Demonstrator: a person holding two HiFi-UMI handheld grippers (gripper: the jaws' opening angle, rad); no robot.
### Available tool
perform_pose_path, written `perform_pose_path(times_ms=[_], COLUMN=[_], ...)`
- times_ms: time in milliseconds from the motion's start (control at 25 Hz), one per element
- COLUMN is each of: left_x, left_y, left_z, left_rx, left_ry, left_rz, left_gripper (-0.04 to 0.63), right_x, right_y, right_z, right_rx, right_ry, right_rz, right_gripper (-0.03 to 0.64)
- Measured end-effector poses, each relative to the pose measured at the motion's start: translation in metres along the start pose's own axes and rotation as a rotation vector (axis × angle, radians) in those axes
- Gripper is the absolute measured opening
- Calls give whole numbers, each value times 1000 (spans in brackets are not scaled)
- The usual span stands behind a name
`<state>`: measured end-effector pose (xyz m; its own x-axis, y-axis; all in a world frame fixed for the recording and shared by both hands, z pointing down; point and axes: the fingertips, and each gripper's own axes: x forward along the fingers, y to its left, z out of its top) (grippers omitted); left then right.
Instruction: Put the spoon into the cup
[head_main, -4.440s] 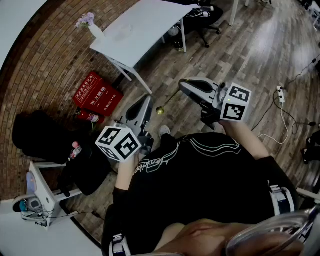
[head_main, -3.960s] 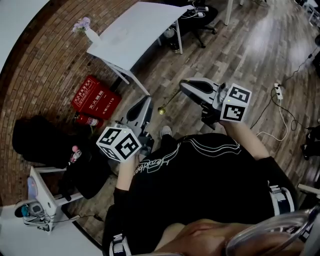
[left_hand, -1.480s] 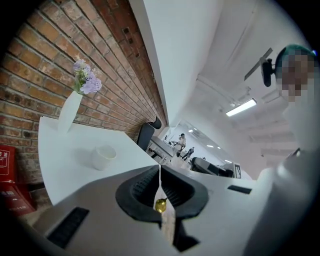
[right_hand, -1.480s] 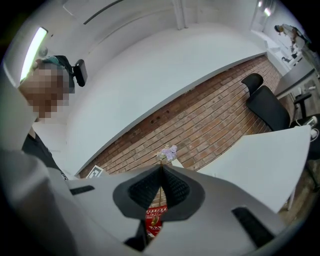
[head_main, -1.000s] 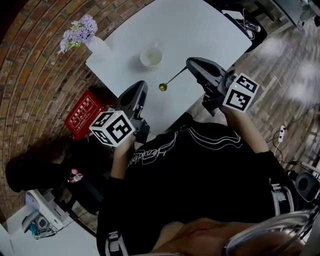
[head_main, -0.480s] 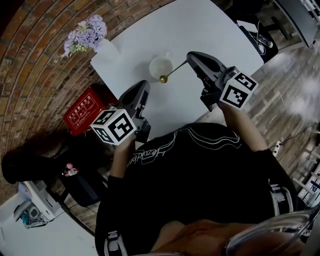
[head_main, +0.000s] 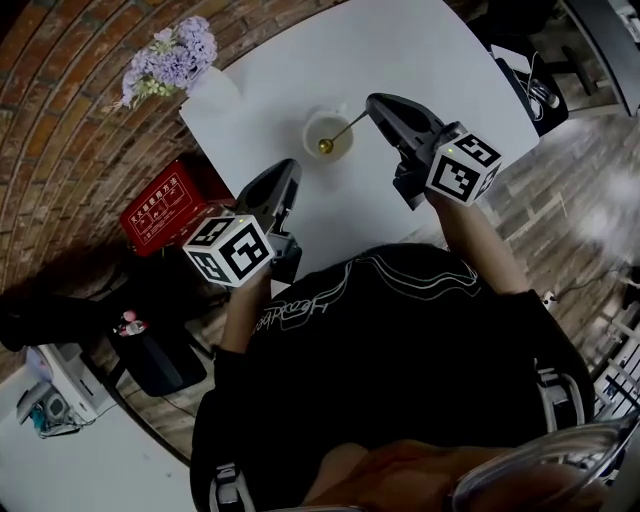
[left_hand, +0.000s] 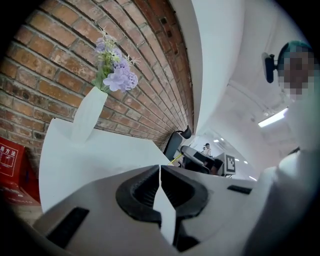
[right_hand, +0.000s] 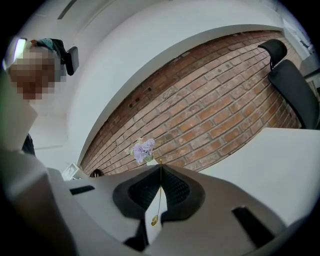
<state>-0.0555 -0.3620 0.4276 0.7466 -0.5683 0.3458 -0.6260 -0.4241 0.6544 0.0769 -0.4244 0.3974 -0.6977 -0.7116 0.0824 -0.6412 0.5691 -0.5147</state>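
A white cup (head_main: 316, 124) stands on the white table (head_main: 400, 50), near its front edge. My right gripper (head_main: 371, 103) is shut on the handle of a thin gold spoon (head_main: 343, 129). The spoon's bowl hangs over the near side of the cup; I cannot tell if it touches. In the right gripper view the spoon (right_hand: 159, 197) runs down between the shut jaws of the right gripper (right_hand: 161, 168). My left gripper (head_main: 291, 166) hovers at the table's near-left edge, shut on nothing. The left gripper (left_hand: 160, 168) looks across the table towards the spoon (left_hand: 175, 160).
A white vase (head_main: 212, 84) with purple flowers (head_main: 172, 48) stands at the table's left corner against the brick wall. A red box (head_main: 165, 206) lies on the floor left of the table. A black office chair (head_main: 515, 25) sits at the far right.
The table has come closer in the head view. My right gripper carried the spoon forward and left, from short of the cup to over it. The left gripper moved forward a little.
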Motion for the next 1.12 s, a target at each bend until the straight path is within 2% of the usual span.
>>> perform_pose_path(times_ms=[520, 1120], left_x=[11, 17], left_y=[32, 59], left_z=[-23, -38], left_rx=[-51, -105], left_ry=[28, 39], left_rz=[97, 168], left_gripper=[11, 11], right_x=[35, 61], right_y=[-40, -58], right_z=[-50, -90], right_rx=[-6, 4], right_ry=[125, 220], right_rz=[34, 79], right_gripper=[-3, -2])
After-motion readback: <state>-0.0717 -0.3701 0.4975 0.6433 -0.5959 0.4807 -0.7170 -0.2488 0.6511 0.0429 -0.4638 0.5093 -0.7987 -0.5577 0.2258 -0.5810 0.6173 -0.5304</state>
